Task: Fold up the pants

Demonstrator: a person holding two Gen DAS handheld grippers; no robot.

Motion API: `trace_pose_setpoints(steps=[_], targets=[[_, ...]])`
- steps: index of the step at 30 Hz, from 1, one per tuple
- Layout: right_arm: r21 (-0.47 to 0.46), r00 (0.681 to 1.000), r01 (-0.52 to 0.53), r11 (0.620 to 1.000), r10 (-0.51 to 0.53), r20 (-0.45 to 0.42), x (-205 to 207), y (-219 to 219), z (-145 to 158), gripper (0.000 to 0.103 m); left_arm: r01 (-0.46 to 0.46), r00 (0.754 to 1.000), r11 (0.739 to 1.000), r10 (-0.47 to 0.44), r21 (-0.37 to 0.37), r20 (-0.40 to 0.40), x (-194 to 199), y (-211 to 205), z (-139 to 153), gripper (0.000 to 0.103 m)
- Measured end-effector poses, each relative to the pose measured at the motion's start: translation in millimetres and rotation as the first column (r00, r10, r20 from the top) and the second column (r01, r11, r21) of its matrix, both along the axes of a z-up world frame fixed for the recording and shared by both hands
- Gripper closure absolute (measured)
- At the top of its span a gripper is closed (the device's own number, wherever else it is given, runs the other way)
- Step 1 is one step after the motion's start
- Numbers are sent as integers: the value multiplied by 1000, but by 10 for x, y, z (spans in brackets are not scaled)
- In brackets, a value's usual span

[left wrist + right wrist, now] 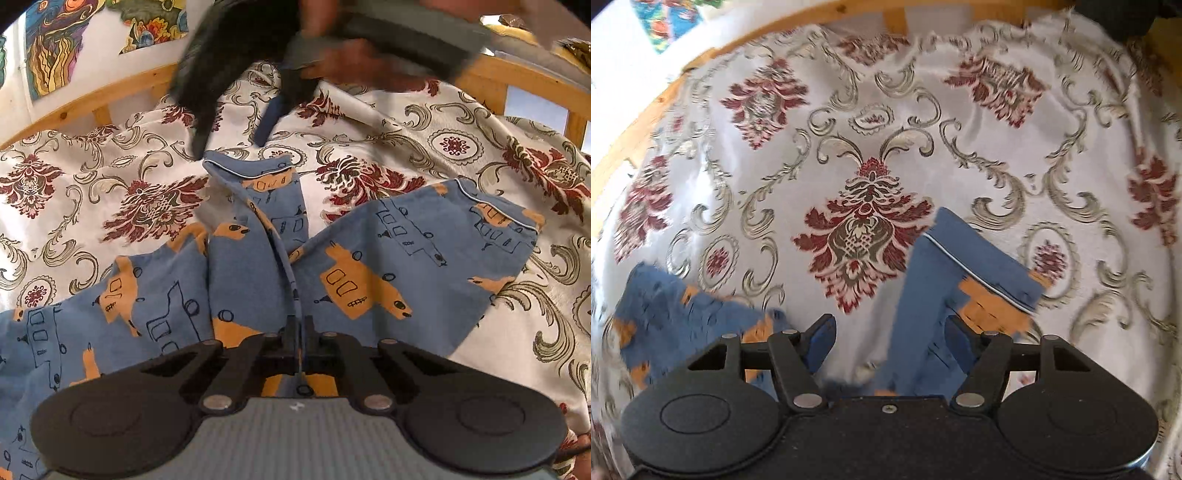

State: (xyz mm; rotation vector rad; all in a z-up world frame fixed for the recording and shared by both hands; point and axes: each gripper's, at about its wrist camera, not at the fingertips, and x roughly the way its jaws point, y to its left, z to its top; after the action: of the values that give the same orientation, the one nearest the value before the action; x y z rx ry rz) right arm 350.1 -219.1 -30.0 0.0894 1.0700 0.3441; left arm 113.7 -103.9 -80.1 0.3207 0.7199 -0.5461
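Right, biggest thing first: the bed [960,155], covered edge to edge in a white spread [388,125] with red and grey flourishes, and a wooden rail [85,99] curving round the far side. On the wall behind the rail there's a colourful picture [55,40].

Spread across the bed lie the pants [369,266], blue with orange shapes and dark line drawings. From my left camera I see the two legs splayed apart: one leg runs off to the right and lies flat with its piped cuff [495,203] at the far end, the other is bunched and twisted up the middle, its cuff tipped up near the centre.

My left tongs [300,332] are pressed together, pinching a raised fold of the pants that rises from the fingertips like a ridge.

Over to my right tongs [890,339], and they're spread wide, blue pads [822,339] well apart. A pant leg stands up between them, close against the right-hand pad, its cuff folded over at the top; whether that pad actually touches the cloth I cannot tell. Things are blurred here. In my left camera those right tongs show up top, smeared, with a hand [354,62] wrapped round the grey handle.
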Motion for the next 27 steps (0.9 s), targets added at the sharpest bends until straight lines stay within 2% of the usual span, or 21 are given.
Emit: trace_pose_setpoints(steps=[6, 8, 11, 15, 16, 17, 19, 21, 27], targets=[[-133, 998, 42, 990, -48, -40, 323, 278, -275, 39, -1, 1000, 1000, 1, -22, -15, 14, 26, -2, 102], [-136, 992, 95, 986, -105, -67, 401, 252, -376, 47, -1, 1000, 1000, 0, -27, -17, 21, 29, 7, 102], [-123, 984, 159, 980, -167, -64, 475, 187, -471, 49, 1, 1000, 1000, -2, -30, -16, 22, 28, 9, 102], [-126, 982, 187, 974, -191, -15, 502, 145, -500, 51, 0, 1000, 1000, -1, -29, -19, 25, 24, -1, 102], [-112, 979, 198, 974, -202, -22, 516, 121, -506, 61, 0, 1000, 999, 0, -34, -19, 28, 29, 8, 102], [-105, 978, 203, 974, -207, -31, 531, 111, -509, 78, 0, 1000, 999, -1, -37, -17, 27, 31, 17, 102], [-103, 978, 203, 974, -206, -17, 522, 87, -497, 95, 3, 1000, 1000, -3, -30, -6, 15, 27, 14, 102], [-88, 979, 204, 975, -204, 14, 464, 53, -453, 103, 8, 1000, 1000, -8, -17, 4, 0, 15, -5, 102], [44, 955, 280, 959, -283, 87, 128, -353, -183, 103, 19, 1000, 1000, -18, -20, 13, -32, 14, 16, 102]])
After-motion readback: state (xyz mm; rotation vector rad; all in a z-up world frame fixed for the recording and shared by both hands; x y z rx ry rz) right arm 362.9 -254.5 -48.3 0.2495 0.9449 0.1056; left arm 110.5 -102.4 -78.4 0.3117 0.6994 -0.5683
